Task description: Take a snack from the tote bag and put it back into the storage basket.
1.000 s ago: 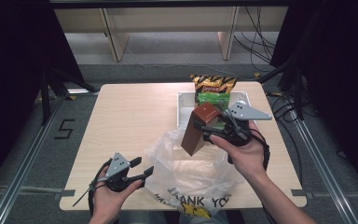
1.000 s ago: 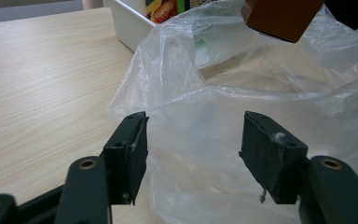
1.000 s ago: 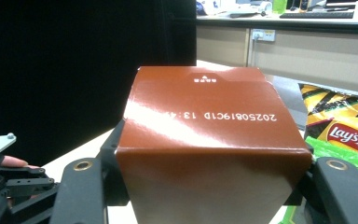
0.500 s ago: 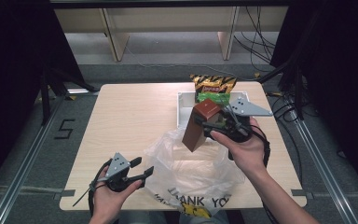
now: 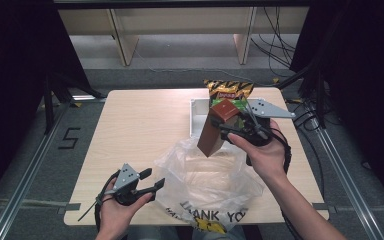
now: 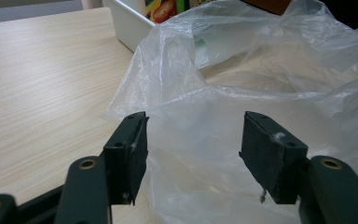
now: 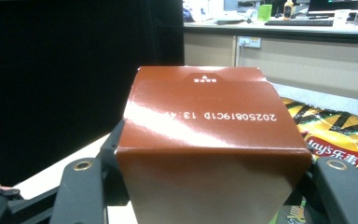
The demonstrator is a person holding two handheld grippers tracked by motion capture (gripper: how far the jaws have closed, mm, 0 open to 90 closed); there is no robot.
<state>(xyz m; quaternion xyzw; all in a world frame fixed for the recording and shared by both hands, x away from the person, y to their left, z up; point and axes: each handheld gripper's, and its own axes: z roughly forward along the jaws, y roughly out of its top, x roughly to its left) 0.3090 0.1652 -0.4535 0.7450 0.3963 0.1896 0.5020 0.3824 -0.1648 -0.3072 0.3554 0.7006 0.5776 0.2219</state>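
— What's in your right claw (image 5: 226, 131)?

— A brown carton (image 5: 216, 129). My jaws are clamped on its two sides, and it hangs tilted in the air. Straight below the claw is the mouth of the clear plastic bag (image 5: 207, 175); just behind it are the white bin (image 5: 196, 116) and a yellow chip packet (image 5: 228, 91).

— And your left claw (image 5: 156, 184)?

— Low at the near edge of the bench (image 5: 135, 125), jaws apart with nothing pressed between them. The bag's crumpled edge lies right in front of its pads (image 6: 133, 149), near them; the carton is well off to that claw's far right.
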